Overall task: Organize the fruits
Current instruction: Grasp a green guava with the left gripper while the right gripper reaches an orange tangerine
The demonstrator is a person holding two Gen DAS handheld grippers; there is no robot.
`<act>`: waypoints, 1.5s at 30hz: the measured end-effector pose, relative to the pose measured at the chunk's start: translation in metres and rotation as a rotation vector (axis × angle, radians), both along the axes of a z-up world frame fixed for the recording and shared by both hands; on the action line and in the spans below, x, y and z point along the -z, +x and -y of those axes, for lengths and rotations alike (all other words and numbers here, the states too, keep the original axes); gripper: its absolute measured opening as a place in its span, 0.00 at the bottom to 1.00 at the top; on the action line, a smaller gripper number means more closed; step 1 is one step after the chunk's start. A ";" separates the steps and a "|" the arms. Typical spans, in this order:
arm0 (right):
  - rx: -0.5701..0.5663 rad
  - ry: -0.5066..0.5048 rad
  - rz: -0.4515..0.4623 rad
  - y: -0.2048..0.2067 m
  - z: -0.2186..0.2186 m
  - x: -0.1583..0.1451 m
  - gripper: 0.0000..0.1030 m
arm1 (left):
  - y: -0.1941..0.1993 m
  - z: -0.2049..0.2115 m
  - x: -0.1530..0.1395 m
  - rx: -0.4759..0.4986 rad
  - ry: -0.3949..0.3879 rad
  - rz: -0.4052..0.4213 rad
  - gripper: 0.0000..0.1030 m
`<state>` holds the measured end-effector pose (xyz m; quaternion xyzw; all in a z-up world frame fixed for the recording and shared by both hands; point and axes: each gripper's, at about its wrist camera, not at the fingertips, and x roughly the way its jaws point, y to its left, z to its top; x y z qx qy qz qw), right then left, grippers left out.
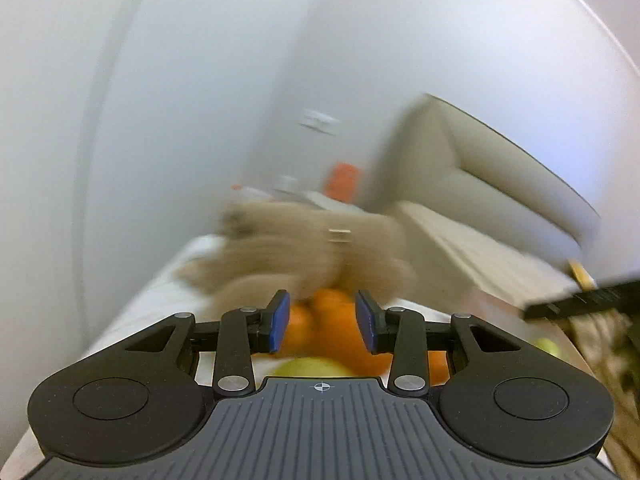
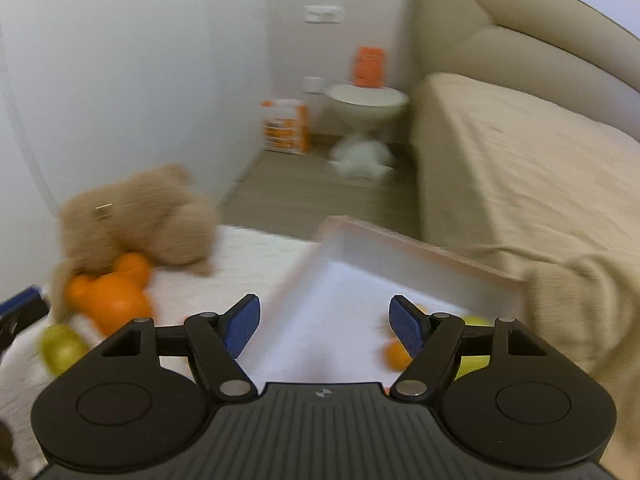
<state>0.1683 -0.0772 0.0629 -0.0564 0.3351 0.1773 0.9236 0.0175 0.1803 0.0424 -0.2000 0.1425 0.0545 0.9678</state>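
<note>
Blurred by motion, my left gripper [image 1: 322,322] has its blue ribbed pads narrowly parted, with the round orange fruits [image 1: 332,320] showing in the gap between them; I cannot tell whether the pads press on the fruit. A smooth yellow-green fruit [image 1: 310,368] lies just below them on the white, nubbly mat [image 1: 160,300]. A fuzzy tan plush bear [image 1: 304,248] slumps behind the oranges, touching them.

My right gripper [image 2: 324,324] holds its jaws spread wide with nothing between them, hovering over a shallow, square-cornered white tray [image 2: 340,280] with a pale rim. Inside the tray, near the right pad, sit a small round orange [image 2: 396,354] and a yellow-green fruit [image 2: 474,362]. To the left on the mat, the same orange cluster rests against the bear, and another yellow-green fruit [image 2: 62,348] lies beside it. A beige quilted bed [image 2: 520,152] rises on the right.
</note>
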 end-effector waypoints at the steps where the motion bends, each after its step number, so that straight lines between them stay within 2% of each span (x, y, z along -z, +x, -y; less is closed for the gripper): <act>1: -0.032 0.015 0.011 -0.008 -0.008 0.003 0.70 | -0.004 -0.007 0.006 -0.022 -0.030 0.001 0.39; 3: -0.098 0.054 0.032 -0.027 -0.026 0.009 0.70 | -0.006 -0.020 0.017 -0.054 -0.085 -0.013 0.39; 6: -0.172 0.085 0.020 -0.049 -0.052 0.024 0.70 | -0.001 -0.029 0.023 -0.070 -0.127 -0.040 0.39; 11: -0.238 0.129 -0.009 -0.072 -0.080 0.053 0.69 | -0.001 -0.034 0.028 -0.044 -0.135 -0.053 0.39; 14: -0.280 0.111 -0.049 -0.070 -0.097 0.069 0.65 | -0.001 -0.033 0.030 -0.031 -0.135 -0.064 0.39; 20: -0.330 0.030 -0.066 -0.058 -0.126 0.086 0.56 | 0.003 -0.033 0.035 -0.034 -0.153 -0.077 0.39; 26: -0.371 0.041 -0.083 -0.054 -0.135 0.090 0.41 | 0.004 -0.028 0.034 -0.015 -0.119 -0.076 0.39; 31: -0.336 0.071 -0.109 -0.060 -0.125 0.087 0.40 | 0.002 -0.018 0.030 0.005 -0.048 -0.054 0.39; 34: -0.270 0.078 -0.095 -0.076 -0.098 0.084 0.40 | 0.001 -0.007 0.023 0.028 0.018 -0.034 0.39; 37: -0.170 0.050 -0.046 -0.098 -0.058 0.084 0.40 | 0.005 0.016 0.010 0.094 0.137 -0.039 0.39; 40: -0.068 0.047 -0.024 -0.111 -0.017 0.089 0.40 | 0.011 0.051 0.000 0.166 0.342 -0.078 0.39; 43: 0.011 0.079 -0.030 -0.115 0.013 0.097 0.42 | 0.015 0.086 0.003 0.254 0.532 -0.118 0.43; 45: 0.036 0.118 -0.030 -0.114 0.025 0.102 0.57 | 0.016 0.102 0.010 0.281 0.631 -0.141 0.43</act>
